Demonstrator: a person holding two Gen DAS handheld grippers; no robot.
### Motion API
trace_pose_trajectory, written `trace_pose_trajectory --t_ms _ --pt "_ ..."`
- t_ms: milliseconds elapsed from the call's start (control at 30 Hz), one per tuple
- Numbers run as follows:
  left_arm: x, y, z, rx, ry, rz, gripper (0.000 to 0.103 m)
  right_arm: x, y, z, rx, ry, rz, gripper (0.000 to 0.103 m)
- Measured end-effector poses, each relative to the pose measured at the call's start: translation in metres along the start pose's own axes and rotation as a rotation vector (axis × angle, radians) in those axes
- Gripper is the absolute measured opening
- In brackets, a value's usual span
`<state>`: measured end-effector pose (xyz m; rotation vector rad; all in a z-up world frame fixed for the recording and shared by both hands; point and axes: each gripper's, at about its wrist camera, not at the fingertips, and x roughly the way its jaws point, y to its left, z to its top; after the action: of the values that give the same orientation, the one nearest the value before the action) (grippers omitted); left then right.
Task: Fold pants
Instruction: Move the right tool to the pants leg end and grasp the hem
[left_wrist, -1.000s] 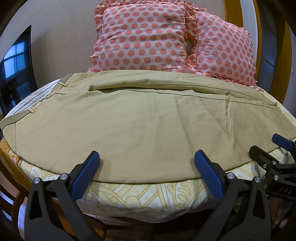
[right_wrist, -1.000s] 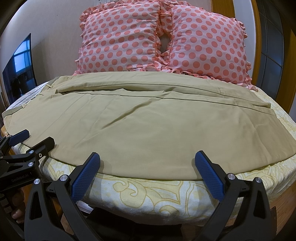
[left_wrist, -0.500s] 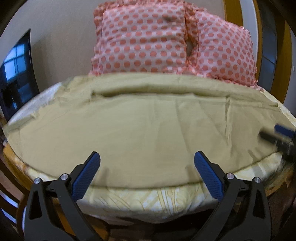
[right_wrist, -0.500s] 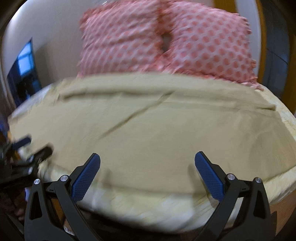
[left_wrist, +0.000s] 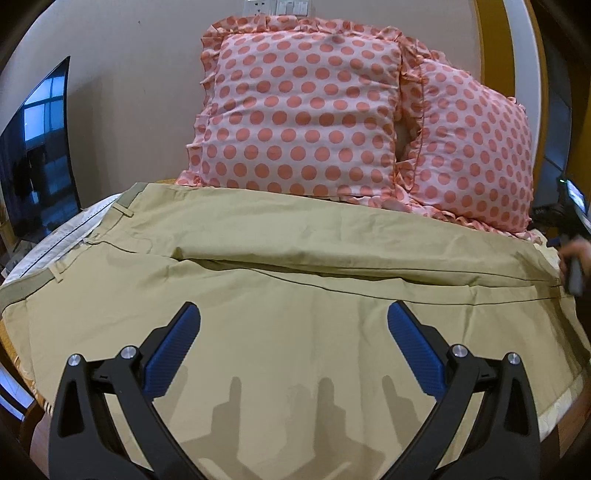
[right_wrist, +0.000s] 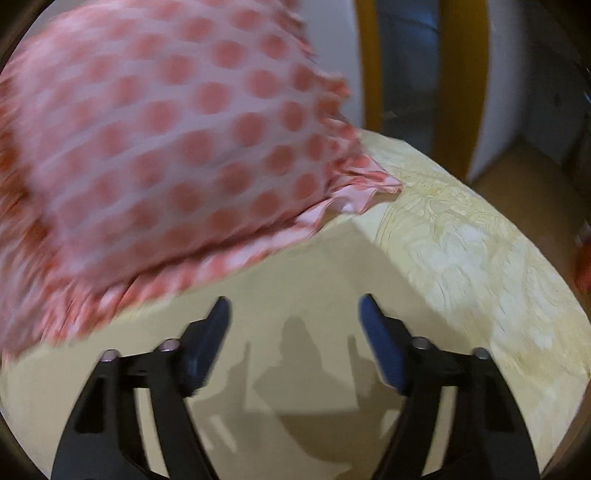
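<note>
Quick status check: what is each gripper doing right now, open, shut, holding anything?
Left gripper: open, empty, above the khaki cotton pants.
Right gripper: open, empty, over the pants' far end near the pink polka-dot pillow.

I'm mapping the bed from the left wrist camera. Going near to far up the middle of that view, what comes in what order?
Left gripper → pants → pillows → wall → wall sockets.
</note>
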<state>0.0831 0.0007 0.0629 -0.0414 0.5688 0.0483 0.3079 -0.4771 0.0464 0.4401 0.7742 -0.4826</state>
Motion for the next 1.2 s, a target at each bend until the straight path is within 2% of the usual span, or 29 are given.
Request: trace_pose_trajectory --t_ms 133,233,300,333,400,467,567,700,767,867,933,1067,1200 --pt "0.016 0.002 0.000 -0.003 0.030 0.008 0.101 0.051 0.001 0.030 0.082 0.065 -0.106 0.067" --pt "0.024 0.005 -0.002 -0.004 0.050 0.001 0.101 0.076 0.006 0.030 0.064 0.106 -0.177 0.064" --pt "0.026 0.005 -0.003 -0.006 0.059 -0.017 0.101 0.080 0.016 0.026 -0.003 0.069 -0.221 0.061" --pt "0.026 0.006 -0.003 -0.005 0.059 -0.022 0.101 0.080 0.017 0.023 -0.025 0.046 -0.211 0.056" --pt "0.025 0.006 -0.003 -0.003 0.054 -0.028 0.101 0.078 0.009 0.017 -0.025 0.023 -0.160 0.047" --pt "0.024 0.007 -0.004 -0.009 0.053 -0.035 0.101 0.072 -0.002 0.012 -0.021 0.002 -0.132 0.025" --pt "0.022 0.011 -0.005 -0.024 0.053 -0.040 0.101 0.065 -0.034 0.006 0.047 -0.003 0.000 0.008" --pt "0.016 0.016 -0.007 -0.041 0.051 -0.027 0.101 0.038 -0.073 -0.015 0.128 -0.048 0.152 0.005" --pt "0.009 0.020 -0.010 -0.051 0.044 -0.025 0.101 0.016 -0.071 -0.022 0.155 -0.065 0.213 0.005" --pt "0.000 0.024 -0.012 -0.061 0.033 -0.021 0.101 -0.026 -0.093 -0.051 0.192 -0.105 0.337 0.005" --pt "-0.006 0.026 -0.015 -0.063 0.026 -0.021 0.101 -0.064 -0.110 -0.086 0.212 -0.112 0.424 0.004" --pt "-0.012 0.026 -0.016 -0.065 0.021 -0.025 0.101 -0.102 -0.151 -0.141 0.273 -0.105 0.461 0.002" --pt "-0.013 0.021 -0.013 -0.059 0.016 -0.044 0.101 -0.094 -0.180 -0.158 0.371 -0.017 0.497 0.004"
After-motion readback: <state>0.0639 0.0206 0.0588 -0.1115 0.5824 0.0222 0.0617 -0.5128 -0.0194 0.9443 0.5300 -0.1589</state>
